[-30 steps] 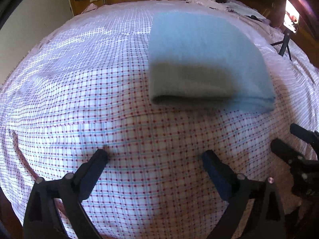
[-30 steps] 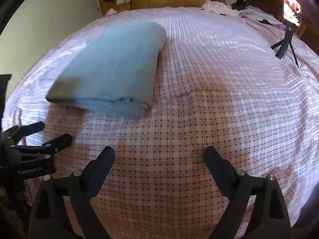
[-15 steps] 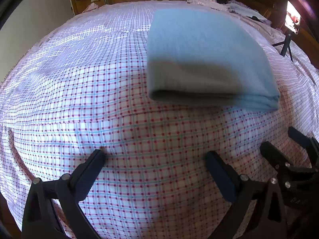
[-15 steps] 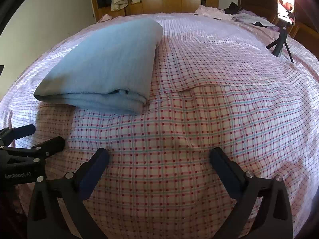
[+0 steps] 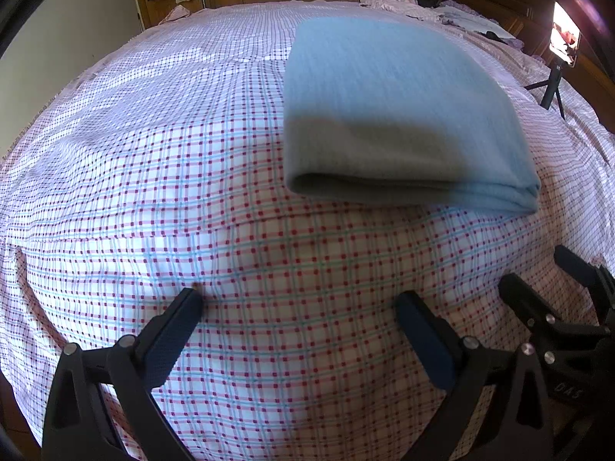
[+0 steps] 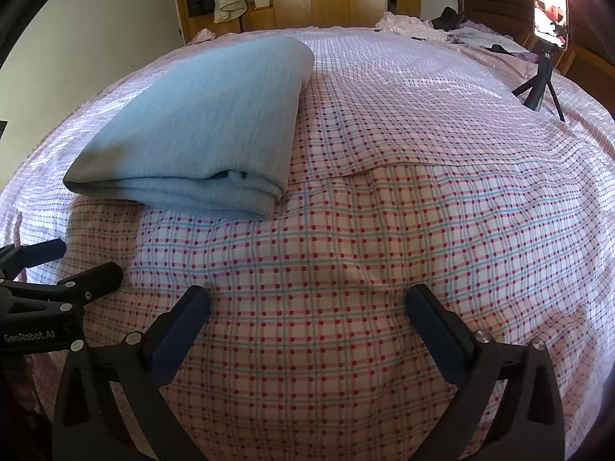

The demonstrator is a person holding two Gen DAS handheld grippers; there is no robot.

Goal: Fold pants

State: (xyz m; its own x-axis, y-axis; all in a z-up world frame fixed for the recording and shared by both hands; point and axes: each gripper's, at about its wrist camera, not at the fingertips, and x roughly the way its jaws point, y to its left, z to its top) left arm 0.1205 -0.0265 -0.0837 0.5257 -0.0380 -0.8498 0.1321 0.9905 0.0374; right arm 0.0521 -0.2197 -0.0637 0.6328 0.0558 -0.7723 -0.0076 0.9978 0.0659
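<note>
Two grippers: both hover over the near edge of the bed, side by side
Left gripper (image 5: pixel 298 309): fingers spread wide, nothing between them
Right gripper (image 6: pixel 307 301): fingers spread wide, holding nothing
Pants (image 5: pixel 388 115): light blue, folded into a thick rectangle, lying flat on the checked bedsheet (image 5: pixel 153 161) toward the middle of the bed, well apart from both grippers; layered fold edges face the near edge
Far right corner: phone on a small tripod (image 6: pixel 544 38) stands on the sheet
</note>
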